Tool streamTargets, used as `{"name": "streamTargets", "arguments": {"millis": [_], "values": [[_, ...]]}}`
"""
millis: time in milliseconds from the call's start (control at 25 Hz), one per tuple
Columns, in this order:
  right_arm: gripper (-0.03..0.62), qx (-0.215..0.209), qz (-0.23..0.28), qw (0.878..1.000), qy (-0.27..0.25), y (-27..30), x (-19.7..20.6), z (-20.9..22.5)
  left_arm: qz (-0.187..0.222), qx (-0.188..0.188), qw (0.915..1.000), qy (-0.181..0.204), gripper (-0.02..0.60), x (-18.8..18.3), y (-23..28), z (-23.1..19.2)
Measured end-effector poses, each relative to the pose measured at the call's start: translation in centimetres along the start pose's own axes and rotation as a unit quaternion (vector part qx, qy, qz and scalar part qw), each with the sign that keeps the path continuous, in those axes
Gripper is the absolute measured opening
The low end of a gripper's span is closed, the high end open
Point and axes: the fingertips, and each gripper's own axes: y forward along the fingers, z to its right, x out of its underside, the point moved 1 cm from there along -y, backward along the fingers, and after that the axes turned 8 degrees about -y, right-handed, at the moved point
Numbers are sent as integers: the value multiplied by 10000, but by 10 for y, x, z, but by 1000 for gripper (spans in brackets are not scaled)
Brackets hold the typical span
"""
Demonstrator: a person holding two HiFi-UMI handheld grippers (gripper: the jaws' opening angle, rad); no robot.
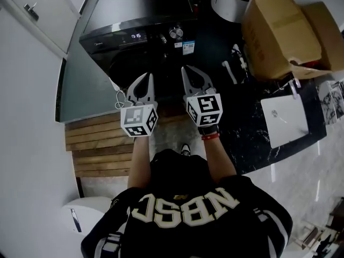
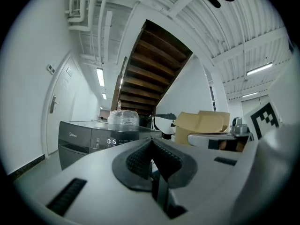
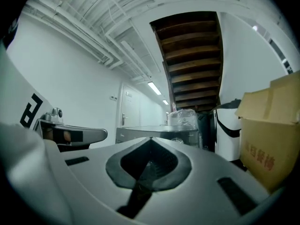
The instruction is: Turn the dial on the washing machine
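Plainly, our left gripper (image 1: 146, 78) and right gripper (image 1: 187, 72) are both pinched shut and empty — mid-frame, well short of the dial (image 1: 176, 33) at upper centre on the washing machine (image 1: 134, 12). Arriving shut, we risk skidding off the dial — jaws must part first.

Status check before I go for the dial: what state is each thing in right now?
Washer display: lit, reads 0:15.
Dial: not gripped.
Left hand-held gripper: shut, empty.
Right hand-held gripper: shut, empty.
Box: flaps open.
Laptop: lid closed.
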Motion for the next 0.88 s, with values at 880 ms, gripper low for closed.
{"name": "streamTargets", "arguments": {"millis": [880], "values": [[81,80,-658,9825,-1738,135,11,36,-337,382,9986,-103,14,14,93,-63]]}}
